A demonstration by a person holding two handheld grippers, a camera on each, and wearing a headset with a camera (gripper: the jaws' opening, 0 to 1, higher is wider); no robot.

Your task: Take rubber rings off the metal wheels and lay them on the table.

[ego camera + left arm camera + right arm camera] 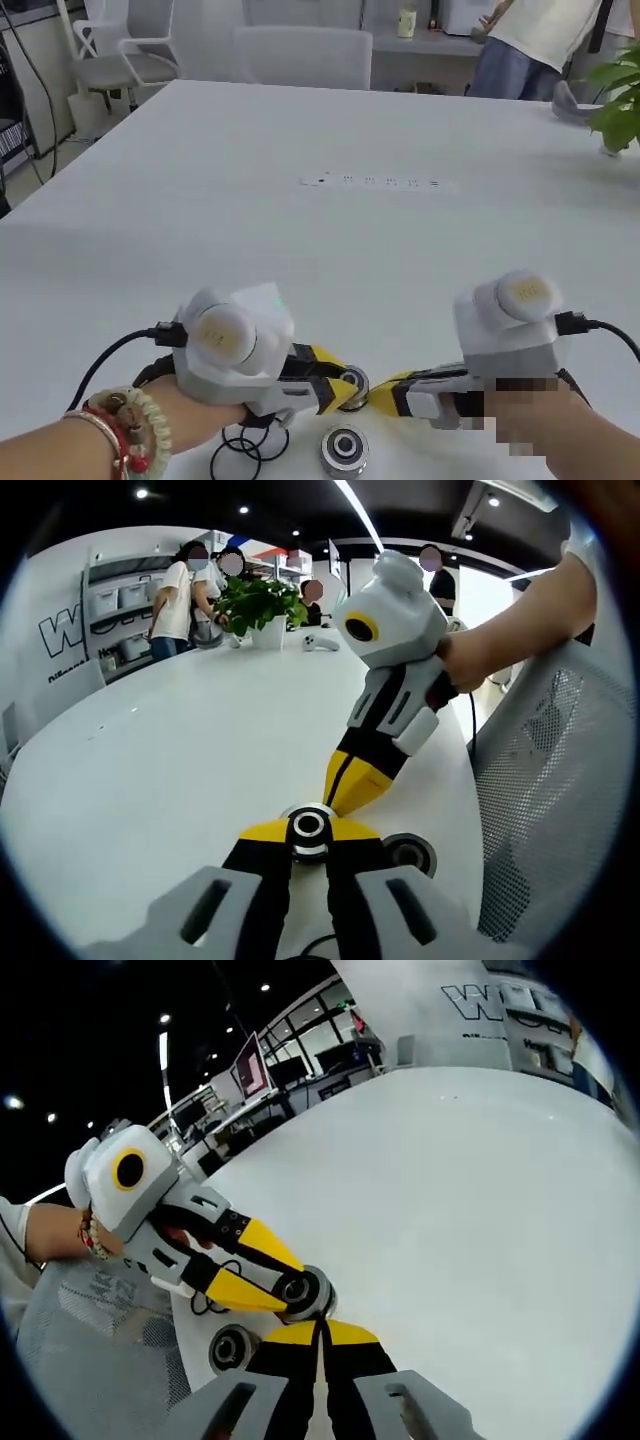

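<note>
Head view: the left hand-held gripper (340,386) clamps a metal wheel (353,383) just above the bench (320,250). The right hand-held gripper (382,392) meets it tip to rim. Loose rubber rings (250,445) lie under the left one's body, and a second wheel (344,450) lies just beside its tips.

Left gripper view: the wheel sits between its own yellow tips, with the right one's tip touching the far side.

Right gripper view: its jaws are pinched narrow at the rim, and I cannot tell whether a ring is caught. This looks like the stripping step. Next, the ring likely needs peeling off while the left holds firm.
</note>
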